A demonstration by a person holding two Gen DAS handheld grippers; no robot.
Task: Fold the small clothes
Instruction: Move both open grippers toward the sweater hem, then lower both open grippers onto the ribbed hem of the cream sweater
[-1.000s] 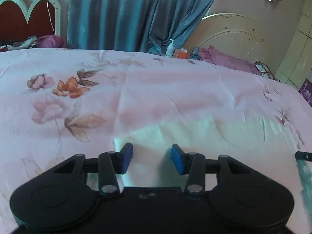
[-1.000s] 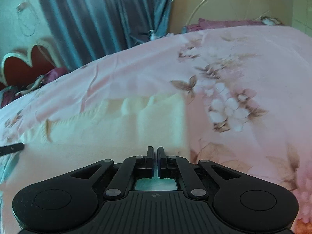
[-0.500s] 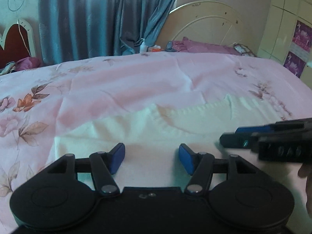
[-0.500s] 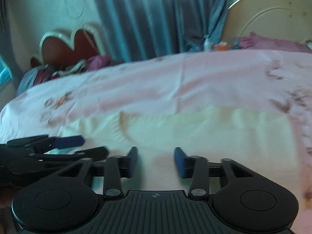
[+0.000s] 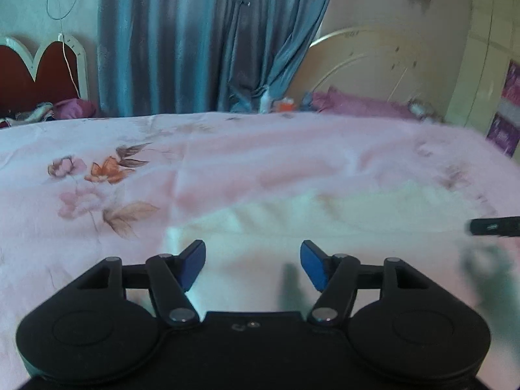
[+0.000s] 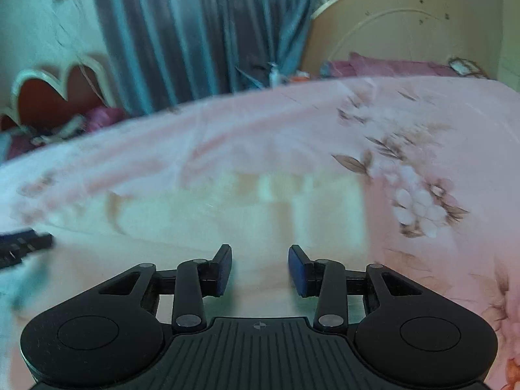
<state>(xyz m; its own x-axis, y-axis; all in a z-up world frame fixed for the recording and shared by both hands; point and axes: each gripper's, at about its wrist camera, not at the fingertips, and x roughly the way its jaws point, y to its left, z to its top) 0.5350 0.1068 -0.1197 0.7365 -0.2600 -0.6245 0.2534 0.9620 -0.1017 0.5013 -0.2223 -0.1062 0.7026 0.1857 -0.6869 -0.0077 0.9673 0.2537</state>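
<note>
A pale cream garment [image 5: 341,214] lies flat on the pink flowered bedspread [image 5: 227,162]. My left gripper [image 5: 253,265] hovers over its near left part, blue pads apart with nothing between them. In the right wrist view the same cream garment [image 6: 247,214] spreads ahead, its right edge near a flower print. My right gripper [image 6: 260,268] stands open above the cloth and holds nothing. Each gripper's tip shows at the edge of the other's view: the right gripper [image 5: 494,227] and the left gripper [image 6: 22,247].
Blue curtains [image 5: 211,39] hang behind the bed. A red heart-shaped headboard [image 5: 35,74] stands at the back left, a cream round headboard [image 5: 373,65] at the back right. Purple bedding and small bottles [image 5: 279,102] lie along the far edge. Bare bedspread surrounds the garment.
The right gripper, shut a second ago, has opened and let go of the cloth. The left gripper's jaws have widened. Both grippers have swung and lifted slightly over the garment.
</note>
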